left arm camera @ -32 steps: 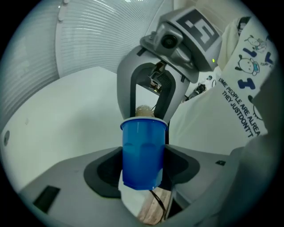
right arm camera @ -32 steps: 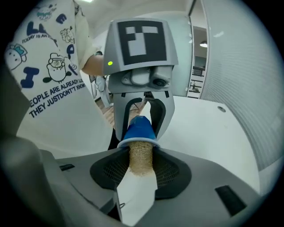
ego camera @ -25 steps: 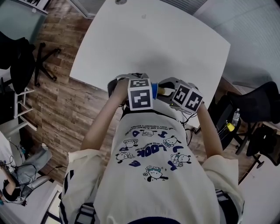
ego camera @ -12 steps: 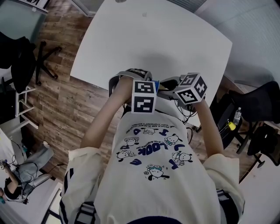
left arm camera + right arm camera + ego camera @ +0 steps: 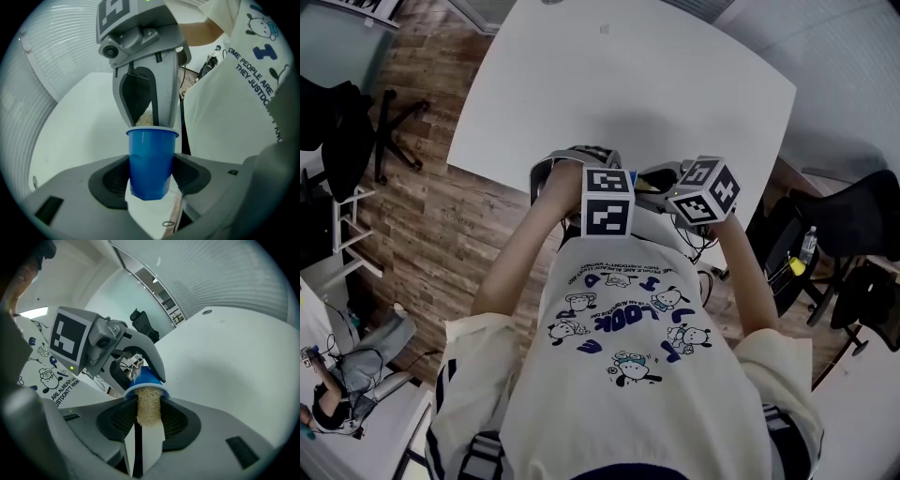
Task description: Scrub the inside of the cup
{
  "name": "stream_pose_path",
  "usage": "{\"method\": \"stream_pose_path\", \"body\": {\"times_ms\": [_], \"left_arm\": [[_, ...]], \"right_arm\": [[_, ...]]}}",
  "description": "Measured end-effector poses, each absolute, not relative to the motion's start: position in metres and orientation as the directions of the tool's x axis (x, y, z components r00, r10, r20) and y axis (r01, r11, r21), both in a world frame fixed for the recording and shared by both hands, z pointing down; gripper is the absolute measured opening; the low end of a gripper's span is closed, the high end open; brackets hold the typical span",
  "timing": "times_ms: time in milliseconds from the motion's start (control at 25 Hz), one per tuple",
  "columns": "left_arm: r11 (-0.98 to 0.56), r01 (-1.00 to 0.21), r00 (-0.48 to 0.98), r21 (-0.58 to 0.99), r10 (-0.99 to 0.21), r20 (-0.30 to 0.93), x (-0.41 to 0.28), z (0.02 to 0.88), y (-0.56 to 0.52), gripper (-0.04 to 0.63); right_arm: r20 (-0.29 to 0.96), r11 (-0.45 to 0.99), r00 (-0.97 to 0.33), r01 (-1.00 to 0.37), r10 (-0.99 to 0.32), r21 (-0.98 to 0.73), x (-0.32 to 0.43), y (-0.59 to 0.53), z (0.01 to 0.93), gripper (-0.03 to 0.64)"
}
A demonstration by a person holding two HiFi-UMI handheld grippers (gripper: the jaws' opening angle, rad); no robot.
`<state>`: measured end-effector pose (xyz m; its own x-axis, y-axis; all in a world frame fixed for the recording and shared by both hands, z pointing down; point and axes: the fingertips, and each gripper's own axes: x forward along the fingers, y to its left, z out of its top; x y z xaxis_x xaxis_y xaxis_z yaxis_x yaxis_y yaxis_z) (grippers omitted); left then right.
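Observation:
My left gripper (image 5: pixel 150 174) is shut on a blue plastic cup (image 5: pixel 150 159), its pads pressed on the cup's lower sides. The cup's mouth faces my right gripper (image 5: pixel 149 417). That gripper is shut on a tan fibrous scrubber (image 5: pixel 148 405), and its jaws have just been closing further on it. The scrubber's tip sits inside the cup's rim (image 5: pixel 146 378); from the left gripper view a bit of scrubber (image 5: pixel 144 119) shows above the rim. In the head view both grippers, left (image 5: pixel 607 202) and right (image 5: pixel 705 190), are close together near the body at the near edge of the white table (image 5: pixel 628 84).
The table top shows only a small mark near its far edge. Wooden floor and a black office chair (image 5: pixel 347 122) lie to the left, more chairs and a bottle (image 5: pixel 806 246) to the right. Another person sits at the lower left (image 5: pixel 337 394).
The right gripper's marker cube has rolled, showing different faces than a second ago. The left gripper's cube has turned slightly. Both hands stay in the same spot.

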<state>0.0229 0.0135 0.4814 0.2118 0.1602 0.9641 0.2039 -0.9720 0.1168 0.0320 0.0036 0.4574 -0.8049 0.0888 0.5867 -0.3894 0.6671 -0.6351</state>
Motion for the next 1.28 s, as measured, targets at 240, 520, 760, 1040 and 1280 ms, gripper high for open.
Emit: {"method": "stream_pose_path", "body": {"times_ms": [240,520,760,1040,1280], "left_arm": [[-0.976,0.159,0.210,0.150,0.182,0.961,0.020,0.483,0.015,0.302],[-0.957,0.119,0.235,0.265,0.287,0.929,0.016,0.483,0.025,0.302],[-0.946,0.059,0.269,0.319,0.323,0.907,0.015,0.482,0.027,0.302],[-0.919,0.022,0.330,0.393,0.378,0.865,0.014,0.476,0.026,0.302],[-0.902,-0.006,0.360,0.431,0.400,0.843,0.014,0.472,0.026,0.302]], "right_arm": [[0.628,0.743,-0.775,-0.386,0.060,-0.547,0.029,0.004,0.459,0.161],[0.708,0.902,-0.706,-0.283,0.033,-0.325,0.020,0.011,0.455,0.161],[0.750,0.976,-0.661,-0.180,-0.029,-0.120,0.016,0.014,0.453,0.161],[0.739,0.995,-0.670,-0.098,-0.073,0.009,0.015,0.017,0.446,0.161],[0.735,0.973,-0.657,0.007,-0.168,0.229,0.013,0.017,0.440,0.161]]}}
